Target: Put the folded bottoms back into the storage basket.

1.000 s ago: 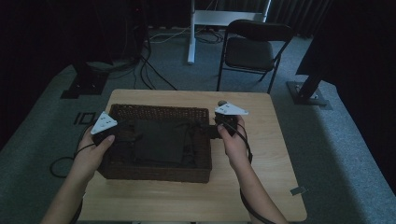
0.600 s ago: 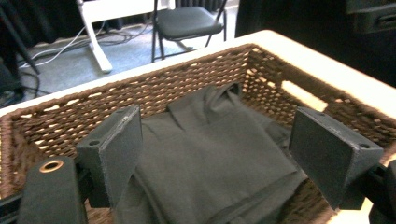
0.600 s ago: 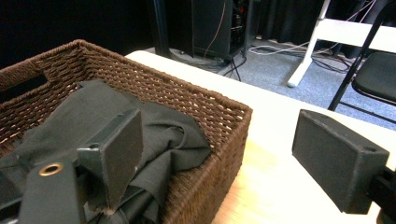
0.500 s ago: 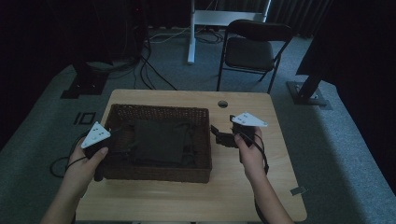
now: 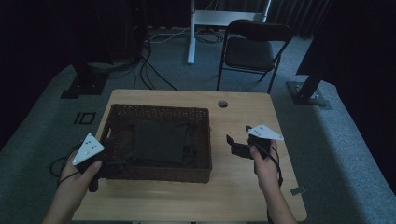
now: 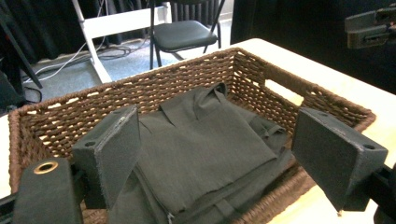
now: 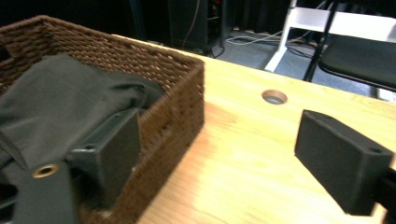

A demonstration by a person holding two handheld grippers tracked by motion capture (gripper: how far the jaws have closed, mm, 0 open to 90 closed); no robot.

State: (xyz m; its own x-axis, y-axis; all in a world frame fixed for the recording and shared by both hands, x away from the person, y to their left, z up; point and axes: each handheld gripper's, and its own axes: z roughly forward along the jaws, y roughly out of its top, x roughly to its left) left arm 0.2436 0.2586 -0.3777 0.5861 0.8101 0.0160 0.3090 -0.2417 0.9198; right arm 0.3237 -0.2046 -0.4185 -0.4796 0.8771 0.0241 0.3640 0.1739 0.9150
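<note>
A wooden table (image 5: 187, 200) lies under the right gripper (image 5: 236, 144) and the left gripper (image 5: 114, 151). A round hole (image 5: 222, 103) in its top sits ahead of the right gripper. Far beyond that gripper stand a black chair (image 5: 250, 51) and a white frame (image 5: 219, 17). Cables (image 5: 154, 70) trail over the grey carpet (image 5: 350, 154), well ahead of the left gripper.

a pale wooden table (image 5: 243, 196) carries one brown wicker basket (image 5: 159, 173).

Dim, murky high view, brighter gripper views, near jaws blurred
</note>
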